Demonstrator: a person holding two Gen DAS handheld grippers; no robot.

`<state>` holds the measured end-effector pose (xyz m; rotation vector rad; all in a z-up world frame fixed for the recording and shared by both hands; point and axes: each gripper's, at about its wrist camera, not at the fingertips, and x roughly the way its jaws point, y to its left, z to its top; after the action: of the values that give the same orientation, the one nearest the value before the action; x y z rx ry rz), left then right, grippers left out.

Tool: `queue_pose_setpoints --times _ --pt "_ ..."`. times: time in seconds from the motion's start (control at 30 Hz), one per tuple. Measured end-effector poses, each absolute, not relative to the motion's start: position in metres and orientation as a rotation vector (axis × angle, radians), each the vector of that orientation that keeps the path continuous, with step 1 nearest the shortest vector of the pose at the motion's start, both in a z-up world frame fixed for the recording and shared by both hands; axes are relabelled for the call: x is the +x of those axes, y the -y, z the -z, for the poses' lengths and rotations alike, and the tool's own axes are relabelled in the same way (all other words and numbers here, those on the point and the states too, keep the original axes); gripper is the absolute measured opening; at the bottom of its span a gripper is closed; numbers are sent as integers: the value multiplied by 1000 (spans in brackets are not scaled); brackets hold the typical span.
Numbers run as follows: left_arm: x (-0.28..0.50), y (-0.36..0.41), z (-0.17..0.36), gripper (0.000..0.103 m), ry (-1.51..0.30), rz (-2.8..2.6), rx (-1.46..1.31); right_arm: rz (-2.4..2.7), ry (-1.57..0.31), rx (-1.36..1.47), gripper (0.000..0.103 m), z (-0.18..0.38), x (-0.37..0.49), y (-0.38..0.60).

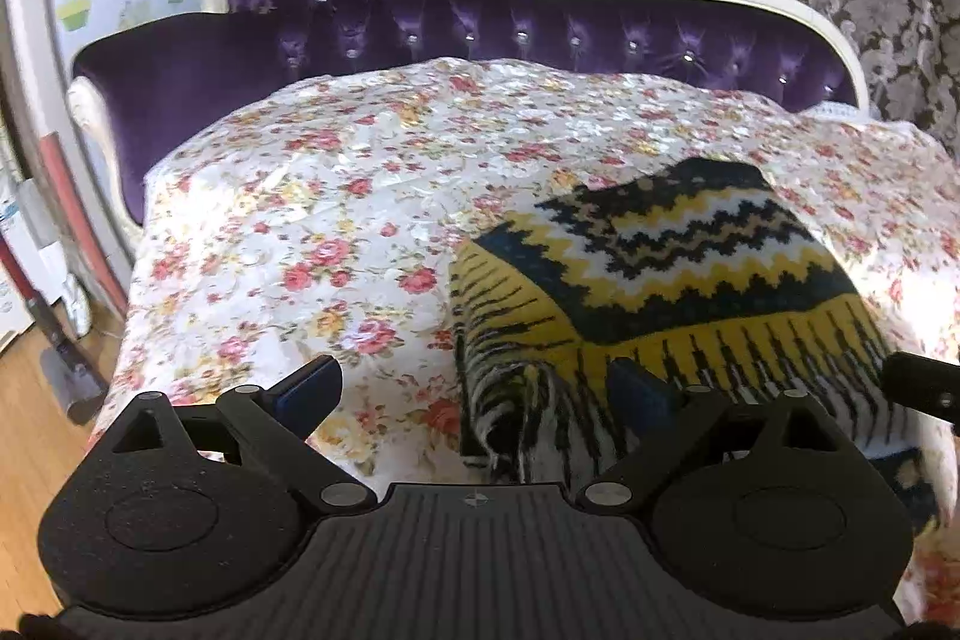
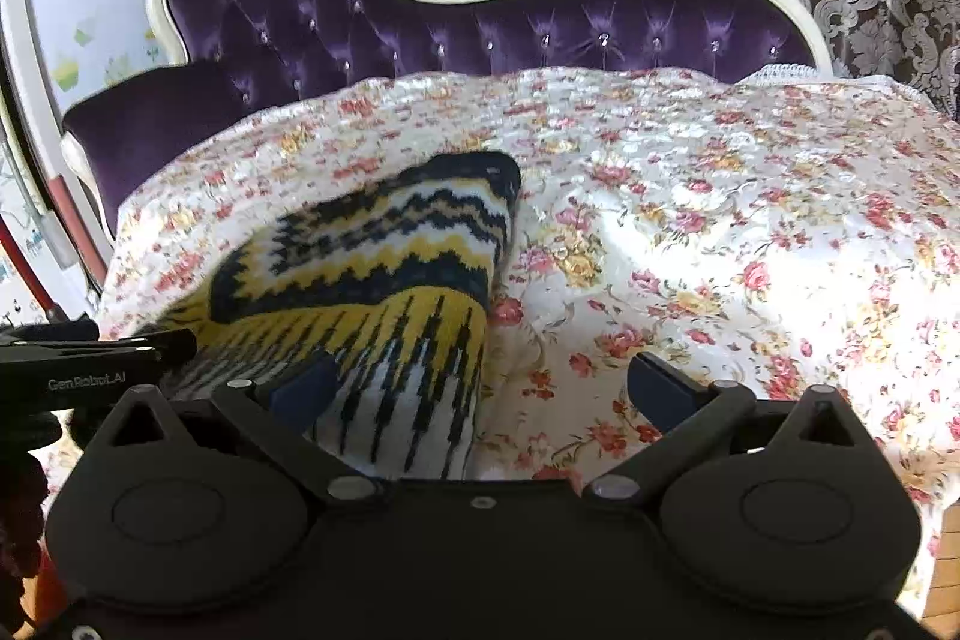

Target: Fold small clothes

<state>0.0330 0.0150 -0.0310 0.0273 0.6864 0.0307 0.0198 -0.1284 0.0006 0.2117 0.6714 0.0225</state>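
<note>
Both grippers sit low at the near edge of the sofa, fingers spread wide and grasping nothing: the left gripper (image 1: pixel 474 388) has its left finger over bare floral cover and its right finger at the near-left part of the sweater (image 1: pixel 660 280), while the right gripper (image 2: pixel 480 388) mirrors it, its left finger at the garment's near-right part and its right finger over the cover (image 2: pixel 690 220). Whether either blue pad actually touches the knit I cannot tell. That sweater, a zigzag knit in yellow, navy and white, lies on the cover toward the front of the purple sofa (image 1: pixel 372 10), between the two tools and just ahead of them. It already reads as a compact, thick bundle with doubled layers and a squared far end, so my judgement is that most of the folding is done (at least one fold, likely more, given how thick the near-left corner looks). The near edge is less tidy: it hangs or bunches toward the cameras, and its lowest part is hidden behind the gripper bodies, so I cannot say whether it lies flat. What seems left is either a last fold bringing the near edge up over the bundle, or simply smoothing and squaring it. No other garment shows on the cover, so this looks like the only piece in play.
</note>
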Motion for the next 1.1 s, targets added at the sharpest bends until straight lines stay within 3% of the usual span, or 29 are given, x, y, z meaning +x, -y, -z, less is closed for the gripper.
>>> queue_pose_setpoints --times 0.37,1.1 --pt "3 -16 2 96 -677 -18 15 -52 -630 175 103 -27 -6 127" --pt "-23 -9 3 96 -715 12 36 -74 -646 189 103 -32 -22 122"
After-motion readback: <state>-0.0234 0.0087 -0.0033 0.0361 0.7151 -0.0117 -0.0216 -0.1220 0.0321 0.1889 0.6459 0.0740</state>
